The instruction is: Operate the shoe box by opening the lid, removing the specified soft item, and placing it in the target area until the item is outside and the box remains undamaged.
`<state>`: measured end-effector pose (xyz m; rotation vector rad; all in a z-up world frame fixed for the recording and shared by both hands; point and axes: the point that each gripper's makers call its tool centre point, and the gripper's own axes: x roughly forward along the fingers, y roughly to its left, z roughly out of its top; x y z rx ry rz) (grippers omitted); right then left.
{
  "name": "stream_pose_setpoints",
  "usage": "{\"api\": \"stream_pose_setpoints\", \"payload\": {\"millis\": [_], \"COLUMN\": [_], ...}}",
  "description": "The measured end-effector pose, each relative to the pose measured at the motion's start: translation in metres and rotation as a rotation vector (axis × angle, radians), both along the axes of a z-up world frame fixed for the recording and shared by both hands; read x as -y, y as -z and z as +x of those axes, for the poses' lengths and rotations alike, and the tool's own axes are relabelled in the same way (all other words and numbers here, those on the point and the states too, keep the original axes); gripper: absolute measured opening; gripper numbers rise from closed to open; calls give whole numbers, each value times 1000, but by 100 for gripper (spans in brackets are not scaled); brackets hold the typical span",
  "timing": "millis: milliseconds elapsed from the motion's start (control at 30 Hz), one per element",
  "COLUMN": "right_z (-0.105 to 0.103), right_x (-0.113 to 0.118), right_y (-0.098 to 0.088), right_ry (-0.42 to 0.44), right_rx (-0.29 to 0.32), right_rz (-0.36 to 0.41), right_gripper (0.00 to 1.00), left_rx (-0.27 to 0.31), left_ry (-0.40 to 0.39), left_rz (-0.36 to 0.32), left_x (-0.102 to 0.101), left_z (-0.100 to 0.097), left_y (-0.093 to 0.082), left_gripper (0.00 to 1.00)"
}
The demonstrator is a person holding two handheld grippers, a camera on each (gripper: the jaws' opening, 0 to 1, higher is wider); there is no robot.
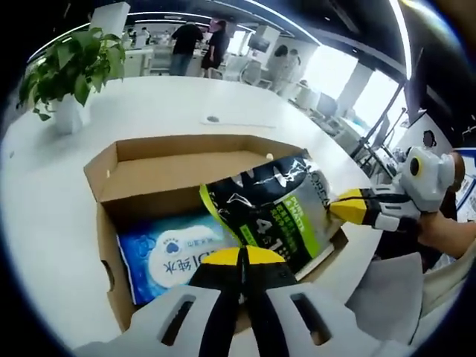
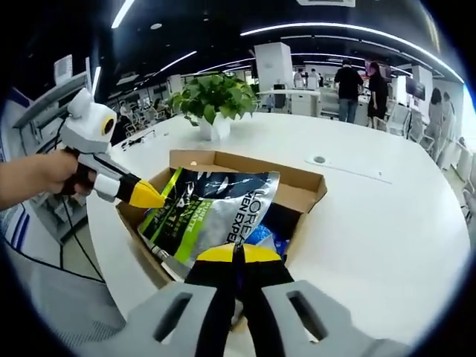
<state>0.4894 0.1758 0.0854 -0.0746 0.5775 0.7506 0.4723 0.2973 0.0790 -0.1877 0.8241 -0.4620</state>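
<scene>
With both grippers (image 1: 242, 256) (image 2: 236, 254) pinched shut on the black pouch (image 1: 279, 208), lift it straight clear of the shoe box (image 1: 111, 175) walls.

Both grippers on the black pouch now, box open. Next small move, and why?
Probably lift the black pouch straight up together. Both the left gripper and the right gripper look shut on opposite edges of it, and it still lies partly inside the open cardboard box, over a blue pack. A level lift should clear the walls without dragging them.
</scene>
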Motion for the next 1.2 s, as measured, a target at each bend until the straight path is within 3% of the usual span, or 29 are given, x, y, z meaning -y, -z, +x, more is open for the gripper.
{"api": "stream_pose_setpoints", "payload": {"millis": [367, 1200], "right_z": [3, 15], "right_x": [31, 104], "right_y": [-7, -9], "right_ry": [40, 181], "right_rx": [-15, -48], "right_rz": [-6, 8], "right_gripper": [0, 0], "left_rx": [25, 38], "left_ry": [43, 135], "left_rz": [-4, -17], "left_x": [29, 97], "left_z": [5, 26], "left_y": [-16, -21], "left_gripper": [0, 0]}}
